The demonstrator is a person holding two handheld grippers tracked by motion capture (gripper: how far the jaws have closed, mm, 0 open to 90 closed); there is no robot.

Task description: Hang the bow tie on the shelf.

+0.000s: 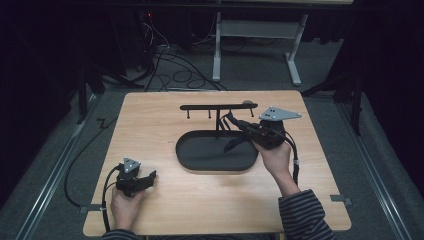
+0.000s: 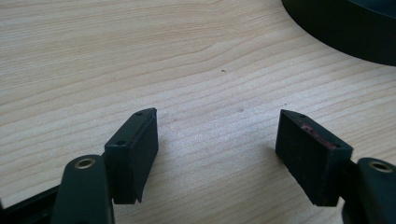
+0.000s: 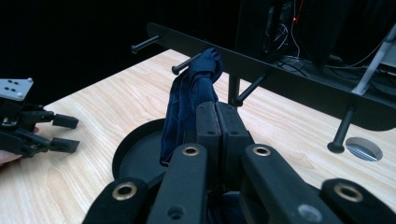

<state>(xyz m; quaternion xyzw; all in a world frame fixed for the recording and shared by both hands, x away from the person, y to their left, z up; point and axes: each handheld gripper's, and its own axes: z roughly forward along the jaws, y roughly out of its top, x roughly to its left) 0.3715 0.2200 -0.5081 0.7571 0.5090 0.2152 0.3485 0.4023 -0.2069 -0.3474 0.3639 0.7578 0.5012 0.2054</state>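
My right gripper (image 1: 233, 121) is shut on a dark blue cloth (image 1: 236, 142) above the far right part of a black oval tray (image 1: 186, 159). In the right gripper view the jaws (image 3: 217, 111) are pressed together, with the bunched cloth (image 3: 189, 98) rising beyond them. Its top sits close to a peg (image 3: 183, 66) of the black rack (image 3: 289, 80); I cannot tell whether they touch. The rack (image 1: 218, 106) stands behind the tray. My left gripper (image 1: 148, 177) rests low at the table's near left and is open. Its pads (image 2: 140, 144) have only bare wood between them.
The wooden table (image 1: 150, 120) has a round metal disc (image 3: 364, 149) set in it near the rack's right end. The left gripper (image 3: 64, 133) also appears at the left of the right gripper view. Cables and a white table frame (image 1: 218, 45) lie on the floor beyond.
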